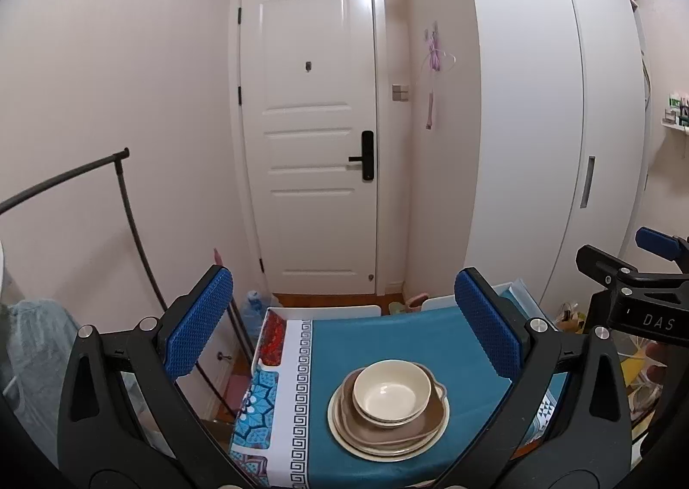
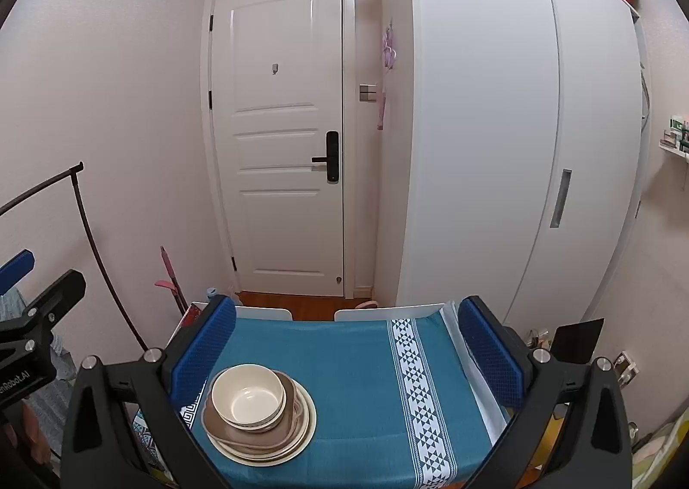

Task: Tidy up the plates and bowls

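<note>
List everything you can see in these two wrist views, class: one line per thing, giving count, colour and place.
Round cream bowl: one, cream, top of the stack.
Brown handled dish: one, brown, under the bowl.
Cream round plates: count unclear, bottom of the stack.
Teal patterned tablecloth: one, teal with white bands, covering the table.
White panelled door: one, white, behind the table.
White wardrobe: one, white, right of the door.
Black clothes rail: one, left wall.
Left gripper: blue pads, open, empty.
Right gripper: blue pads, open, empty.

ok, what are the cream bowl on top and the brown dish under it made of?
Round cream bowl: looks like matte melamine or plastic; soft sheen, no glassy glare. Could be glazed ceramic. Flat brown eared dish: same dull finish, probably the same material. Neither can be settled by look.
</note>
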`<state>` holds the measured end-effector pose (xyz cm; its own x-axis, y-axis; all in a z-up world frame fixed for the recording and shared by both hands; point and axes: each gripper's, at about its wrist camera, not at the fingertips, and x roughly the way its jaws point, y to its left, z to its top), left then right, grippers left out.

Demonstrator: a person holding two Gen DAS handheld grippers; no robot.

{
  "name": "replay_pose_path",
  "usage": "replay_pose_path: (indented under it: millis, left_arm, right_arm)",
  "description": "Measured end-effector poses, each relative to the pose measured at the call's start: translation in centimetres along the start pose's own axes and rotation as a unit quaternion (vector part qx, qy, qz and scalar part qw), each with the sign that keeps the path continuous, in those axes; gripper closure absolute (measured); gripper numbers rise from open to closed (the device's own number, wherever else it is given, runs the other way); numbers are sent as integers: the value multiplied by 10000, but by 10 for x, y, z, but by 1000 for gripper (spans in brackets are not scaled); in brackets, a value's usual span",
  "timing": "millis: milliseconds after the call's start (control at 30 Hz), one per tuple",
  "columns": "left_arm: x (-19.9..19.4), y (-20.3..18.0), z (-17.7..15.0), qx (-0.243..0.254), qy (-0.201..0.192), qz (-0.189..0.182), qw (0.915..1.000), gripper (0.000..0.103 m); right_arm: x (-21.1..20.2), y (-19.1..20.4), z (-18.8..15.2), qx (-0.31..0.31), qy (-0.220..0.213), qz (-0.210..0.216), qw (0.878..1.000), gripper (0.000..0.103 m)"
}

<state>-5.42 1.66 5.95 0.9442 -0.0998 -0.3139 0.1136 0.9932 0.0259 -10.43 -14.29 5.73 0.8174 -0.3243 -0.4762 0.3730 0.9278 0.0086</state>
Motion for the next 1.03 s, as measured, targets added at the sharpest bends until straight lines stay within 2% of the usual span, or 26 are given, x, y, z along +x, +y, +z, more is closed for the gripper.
replay_pose_path:
  millis: [400, 533, 1033]
  left_arm:
    - [4, 6, 2, -55, 55, -37, 10000, 0]
    - [6, 5, 3, 30, 26, 118, 9999, 0]
    - [54, 33, 7, -126, 209, 167, 9996, 0]
  right_arm:
    - [3, 1, 1, -5, -3, -15, 10000, 0]
    - [7, 2, 2, -17, 24, 11, 10000, 0]
    - [51, 17, 16, -84, 269, 62, 9996, 0]
